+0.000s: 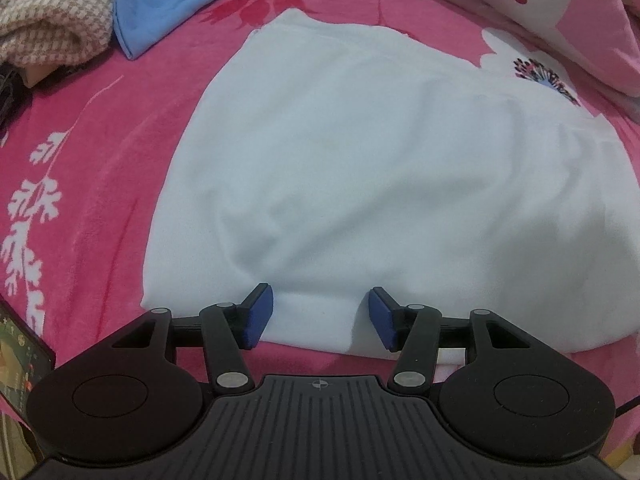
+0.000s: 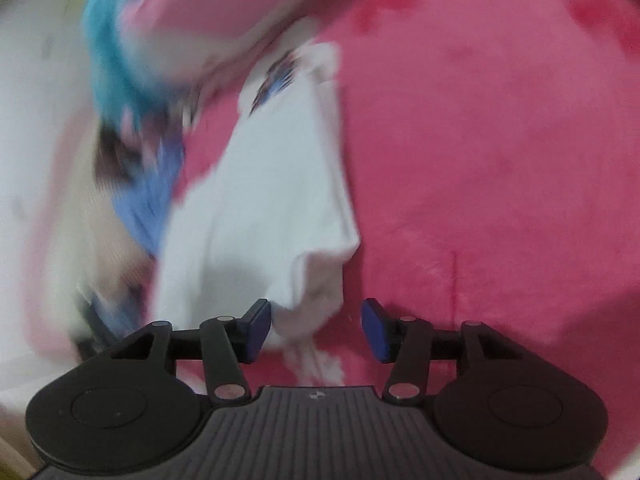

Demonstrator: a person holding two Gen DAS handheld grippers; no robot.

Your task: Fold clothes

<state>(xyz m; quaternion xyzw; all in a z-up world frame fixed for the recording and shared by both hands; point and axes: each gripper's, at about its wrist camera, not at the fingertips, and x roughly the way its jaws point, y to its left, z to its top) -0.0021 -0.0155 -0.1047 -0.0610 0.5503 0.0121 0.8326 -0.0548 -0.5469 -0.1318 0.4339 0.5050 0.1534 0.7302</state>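
The white T-shirt (image 1: 360,168) lies flat on the pink floral blanket (image 1: 100,152). The left gripper (image 1: 320,314) straddles its near hem, jaws half open, gripping nothing. The right gripper (image 2: 316,330), likewise half open and empty, flanks a loose corner. Closing carelessly could snag blanket too, or bunch the fold.

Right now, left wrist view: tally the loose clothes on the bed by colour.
White: 1, the white T-shirt with a printed graphic, spread flat
Blue: 1, the blue garment, crumpled at the top left
Beige checked: 1, the checked garment, bunched at the far left
Total: 3, all on the pink blanket
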